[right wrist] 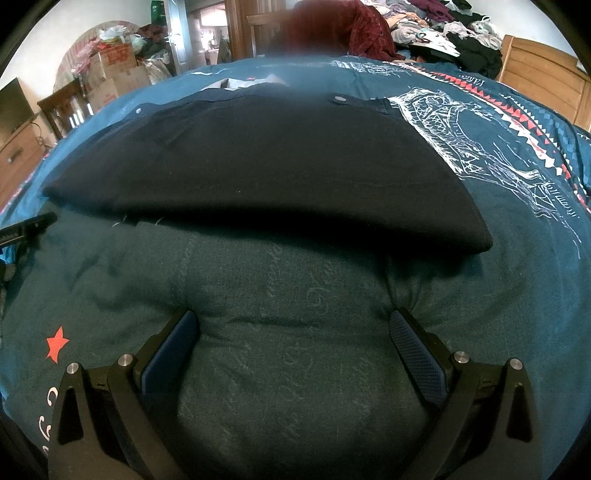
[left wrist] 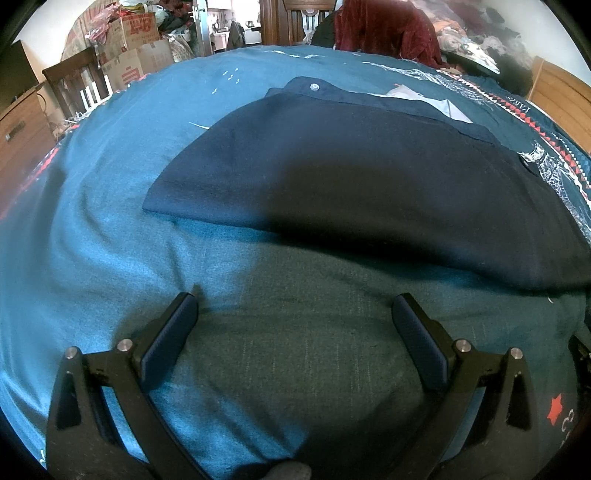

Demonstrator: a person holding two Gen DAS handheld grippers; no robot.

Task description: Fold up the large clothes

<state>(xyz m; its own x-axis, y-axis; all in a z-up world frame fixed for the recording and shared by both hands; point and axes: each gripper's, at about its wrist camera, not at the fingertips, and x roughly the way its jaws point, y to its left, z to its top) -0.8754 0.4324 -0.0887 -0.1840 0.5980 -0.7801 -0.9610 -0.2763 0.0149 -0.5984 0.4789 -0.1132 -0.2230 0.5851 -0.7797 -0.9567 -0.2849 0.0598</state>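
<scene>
- The bed cover, teal with white line drawings and a red-and-white triangle border, fills most of what both my cameras see, and it carries everything else.
- The dark navy garment lies flat on that cover ahead of both my grippers, folded into a broad band with a straight near edge; in the right wrist view the same garment runs almost across the picture.
- Along its far edge I can see a snap button and a strip of pale lining showing.
- A dark red cloth is heaped past the far side of the bed, with a pile of mixed clothes to its right.
- Cardboard boxes stand stacked at the far left, near a wooden chair.
- My left gripper hangs just short of the garment's near edge, fingers spread wide with nothing between them.
- My right gripper has its fingers apart as well, holding nothing, tips pressing into the cover, which puckers around them.
- A red star is printed on the cover beside my right gripper.
</scene>
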